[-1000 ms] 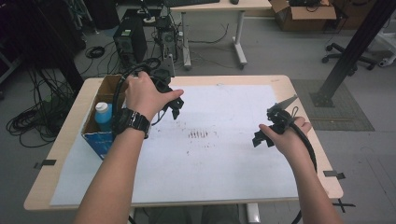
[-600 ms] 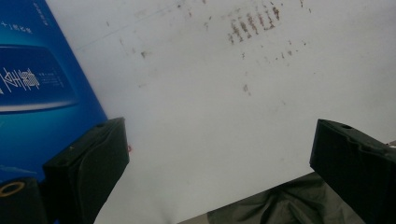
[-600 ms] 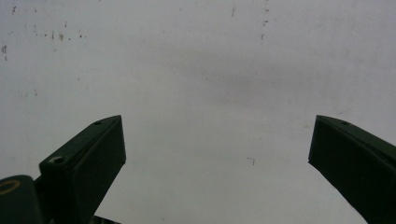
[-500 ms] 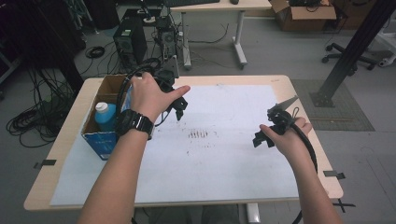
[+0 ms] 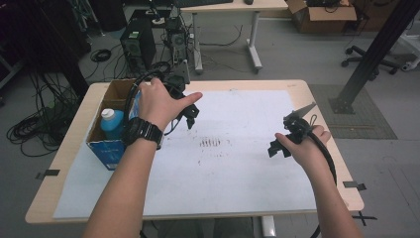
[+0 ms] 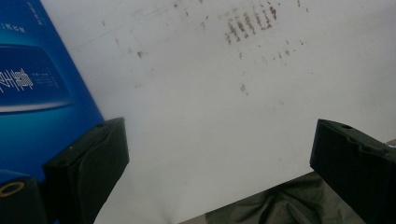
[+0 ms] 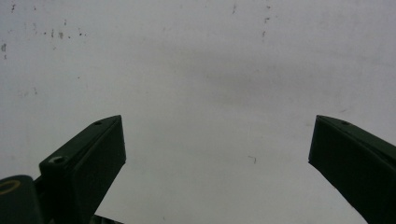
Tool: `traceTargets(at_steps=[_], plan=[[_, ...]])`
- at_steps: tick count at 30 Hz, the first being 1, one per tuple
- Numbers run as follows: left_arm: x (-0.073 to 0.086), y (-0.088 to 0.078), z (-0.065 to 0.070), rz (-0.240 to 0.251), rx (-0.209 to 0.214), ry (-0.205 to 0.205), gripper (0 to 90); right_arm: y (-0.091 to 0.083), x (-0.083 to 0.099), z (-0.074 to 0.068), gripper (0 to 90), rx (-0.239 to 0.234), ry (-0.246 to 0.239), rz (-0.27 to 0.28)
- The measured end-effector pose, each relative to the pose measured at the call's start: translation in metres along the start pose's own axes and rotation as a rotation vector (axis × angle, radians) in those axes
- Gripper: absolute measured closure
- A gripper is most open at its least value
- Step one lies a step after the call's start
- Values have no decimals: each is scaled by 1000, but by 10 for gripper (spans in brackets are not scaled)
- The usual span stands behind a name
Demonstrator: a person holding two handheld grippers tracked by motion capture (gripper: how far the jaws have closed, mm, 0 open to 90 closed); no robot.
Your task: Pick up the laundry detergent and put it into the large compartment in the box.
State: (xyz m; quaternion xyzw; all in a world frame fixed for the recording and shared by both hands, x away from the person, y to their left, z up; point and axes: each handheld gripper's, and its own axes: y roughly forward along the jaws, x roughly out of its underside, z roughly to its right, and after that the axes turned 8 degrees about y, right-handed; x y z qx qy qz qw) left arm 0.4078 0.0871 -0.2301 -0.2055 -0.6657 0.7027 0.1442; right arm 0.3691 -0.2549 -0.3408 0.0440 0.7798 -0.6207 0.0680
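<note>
2 forearms come in over the near edge of the table, and between them the white sheet lies bare from that edge up to a patch of brown smudges at its middle. Right of that bare stretch, the right hand holds the right gripper over the sheet's right part, well in from the table's right edge; the right gripper view shows its 2 black jaws spread wide with nothing between them, only plain white sheet below. Its cable loops back along the wrist. Farther in and to the left, the left hand, with a black watch on the wrist, holds the left gripper above the sheet just right of the cardboard box. In the left gripper view its jaws also stand wide apart and hold nothing, with the box's blue side close by one jaw and the smudges farther off. The box stands on the table's left side, near the left edge, and a blue bottle with a white cap sits upright inside it. Open sheet runs from the left gripper across to the far right corner of the table. Beyond the far edge, on the floor, stand 2 computer towers with cables, a second table and a black post.
</note>
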Motion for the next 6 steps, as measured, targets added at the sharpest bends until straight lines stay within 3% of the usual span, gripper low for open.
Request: traceTargets(at_steps=[6], plan=[[0,0,0,1,2,4,49,-1,0,1,40,0,3,2]])
